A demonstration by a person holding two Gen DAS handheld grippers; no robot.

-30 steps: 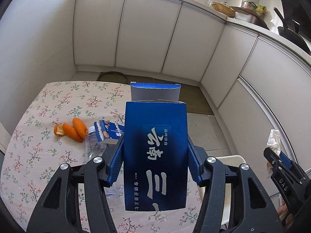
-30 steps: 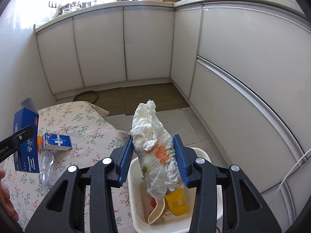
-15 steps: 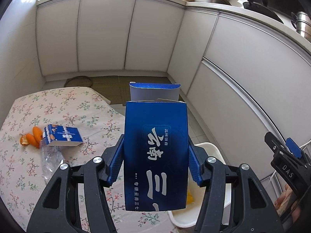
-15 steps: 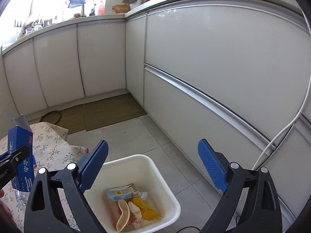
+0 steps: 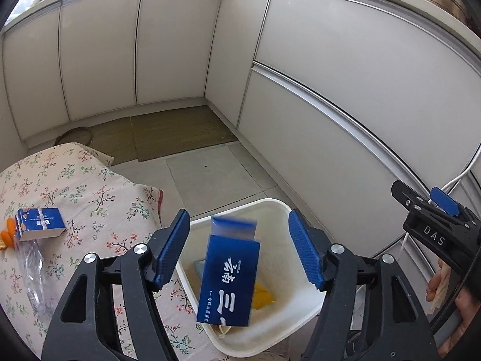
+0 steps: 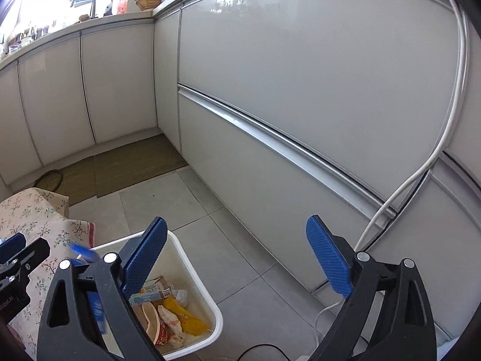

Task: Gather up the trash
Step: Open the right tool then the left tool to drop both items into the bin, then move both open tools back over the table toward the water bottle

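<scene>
Left wrist view: the left gripper [image 5: 239, 246] is opening, its fingers [image 5: 174, 248] clear of the blue box [image 5: 230, 276], which is over the white bin [image 5: 270, 340].

Right wrist view: the right gripper [image 6: 237, 258] gapes empty above the bin [image 6: 192, 270] of trash [image 6: 168, 316].

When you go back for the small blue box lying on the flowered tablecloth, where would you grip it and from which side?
I would probably take the small blue box across its two long side faces, coming down from above. It lies flat on the tablecloth, so its broad face points up and the thin edges are what an open tool could span. The clear plastic bottle touches its near end, so grip toward the far end.
</scene>
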